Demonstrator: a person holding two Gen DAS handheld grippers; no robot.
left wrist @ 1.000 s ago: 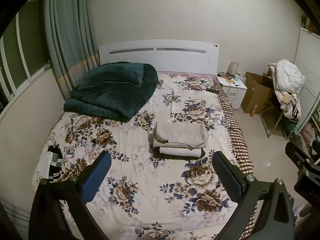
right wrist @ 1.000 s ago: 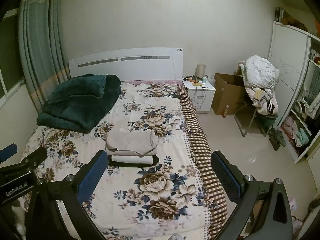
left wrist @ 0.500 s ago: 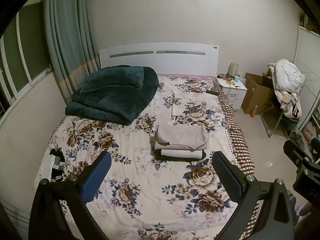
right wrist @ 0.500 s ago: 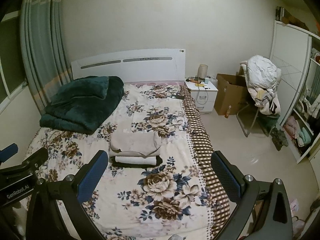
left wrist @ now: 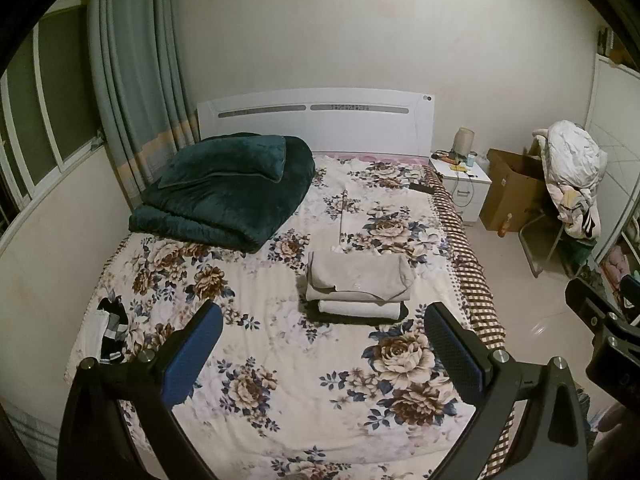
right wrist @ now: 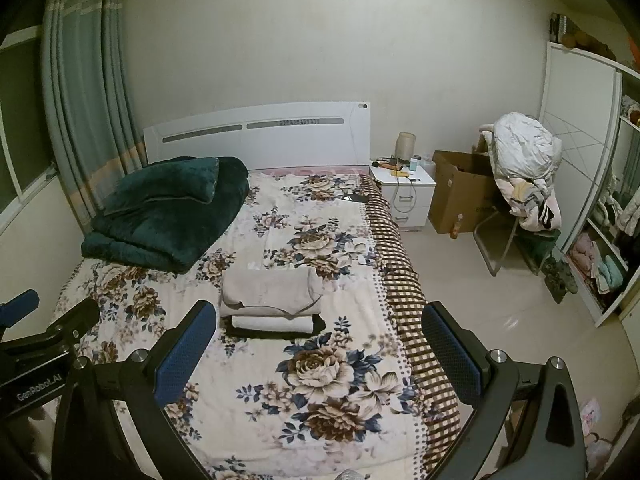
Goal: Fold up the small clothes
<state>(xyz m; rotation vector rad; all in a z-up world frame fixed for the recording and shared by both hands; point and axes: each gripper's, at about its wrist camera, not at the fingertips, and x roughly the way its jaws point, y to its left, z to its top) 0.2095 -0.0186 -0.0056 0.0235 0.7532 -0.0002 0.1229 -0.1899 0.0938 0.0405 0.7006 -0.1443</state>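
A stack of folded clothes (left wrist: pixel 357 286), beige pieces on a dark one, lies on the floral bed (left wrist: pixel 280 360); it also shows in the right wrist view (right wrist: pixel 272 300). A small black-and-white garment (left wrist: pixel 108 332) lies unfolded at the bed's left edge. My left gripper (left wrist: pixel 320 354) is open and empty, held above the foot of the bed, well short of the stack. My right gripper (right wrist: pixel 320 354) is open and empty too, held back over the bed's near right part.
A folded dark green quilt with pillow (left wrist: pixel 228 192) lies at the bed's head left. A white nightstand (right wrist: pixel 406 192), a cardboard box (right wrist: pixel 456 196), a chair heaped with clothes (right wrist: pixel 524 176) and an open wardrobe (right wrist: pixel 600 240) stand to the right.
Both grippers have pulled back and up from the bed; the folded stack looks smaller and lower in both views. Both stay open and empty.
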